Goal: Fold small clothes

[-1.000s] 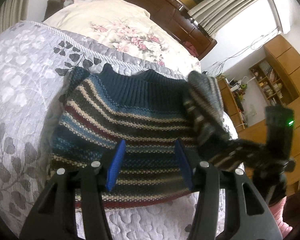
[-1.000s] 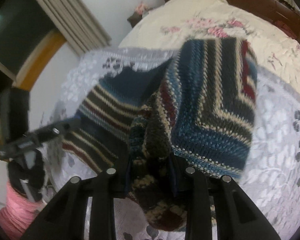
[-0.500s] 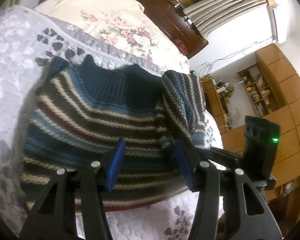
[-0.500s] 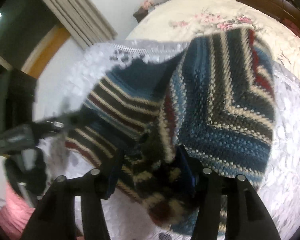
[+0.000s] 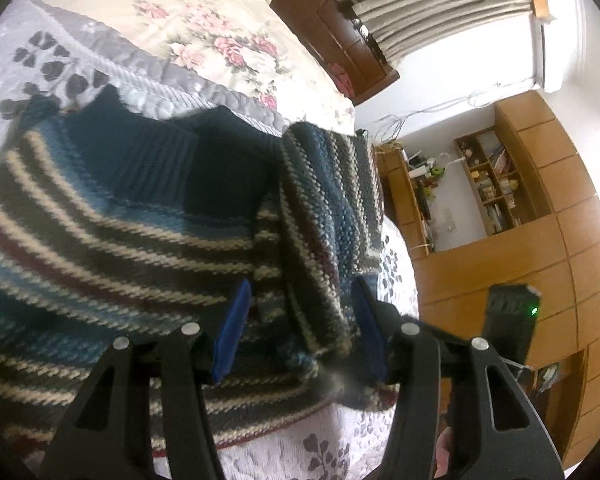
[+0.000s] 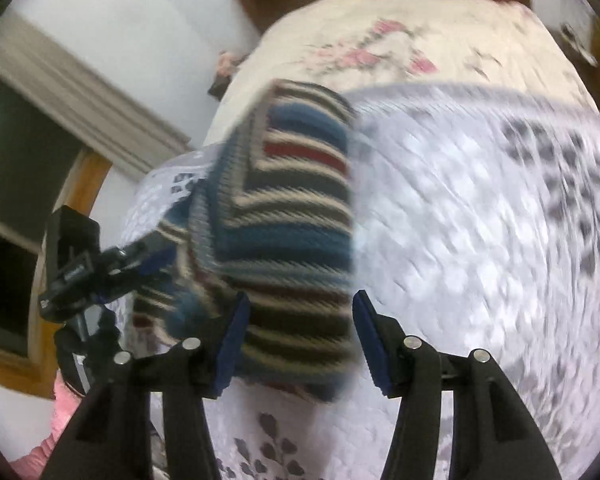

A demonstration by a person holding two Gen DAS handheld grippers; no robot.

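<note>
A striped knit sweater point(image 5: 112, 240) in navy, cream and dark red lies flat on the bed, collar away from me. Its right side point(image 5: 324, 216) is folded over onto the body. My left gripper point(image 5: 300, 332) hangs open just above the sweater's lower right part, its blue pads either side of the folded flap's end without pinching it. In the blurred right wrist view, the right gripper point(image 6: 300, 340) is open over the folded flap point(image 6: 292, 208). The left gripper point(image 6: 152, 264) shows at that flap's left edge.
A grey-white quilted bedspread point(image 6: 480, 240) with dark leaf prints covers the bed. A floral cream pillow point(image 5: 204, 36) and a dark wooden headboard point(image 5: 340, 32) lie beyond the collar. Wooden cabinets and shelves point(image 5: 500, 184) stand to the right of the bed.
The right gripper carried the sweater's right side over onto the body, then opened and let it go. The left gripper stayed open and shifted right toward the fold.
</note>
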